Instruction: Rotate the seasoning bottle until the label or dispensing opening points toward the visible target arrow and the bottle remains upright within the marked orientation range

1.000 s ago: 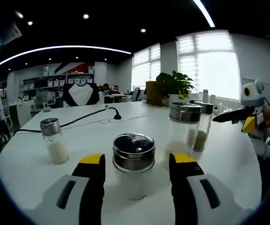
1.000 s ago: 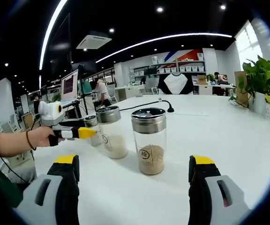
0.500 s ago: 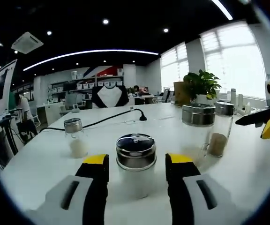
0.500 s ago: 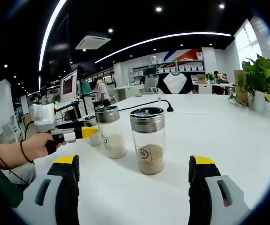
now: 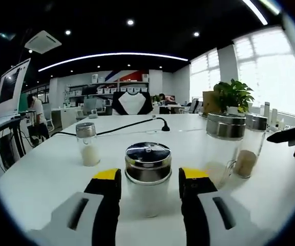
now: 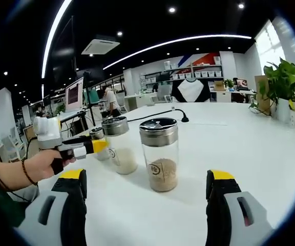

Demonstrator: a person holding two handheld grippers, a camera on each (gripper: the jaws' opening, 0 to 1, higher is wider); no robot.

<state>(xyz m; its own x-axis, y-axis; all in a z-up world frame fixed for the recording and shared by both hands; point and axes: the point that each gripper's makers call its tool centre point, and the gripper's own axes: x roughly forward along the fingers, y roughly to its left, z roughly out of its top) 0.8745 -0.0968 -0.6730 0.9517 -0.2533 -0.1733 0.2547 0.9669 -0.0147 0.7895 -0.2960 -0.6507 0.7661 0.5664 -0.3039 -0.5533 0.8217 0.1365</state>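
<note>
Bottle status: clear glass seasoning bottle with steel lid (image 5: 147, 177) stands upright on the round white table (image 5: 45, 174), between the yellow-tipped jaws of the left gripper (image 5: 148, 177), which sit close on either side (contact probably, can't confirm from this angle). Right gripper (image 6: 146, 180) is spread wide, holding nothing, well short of the glass jar of brown granules (image 6: 159, 154). Jar of white powder (image 6: 119, 145) just beside it.
</note>
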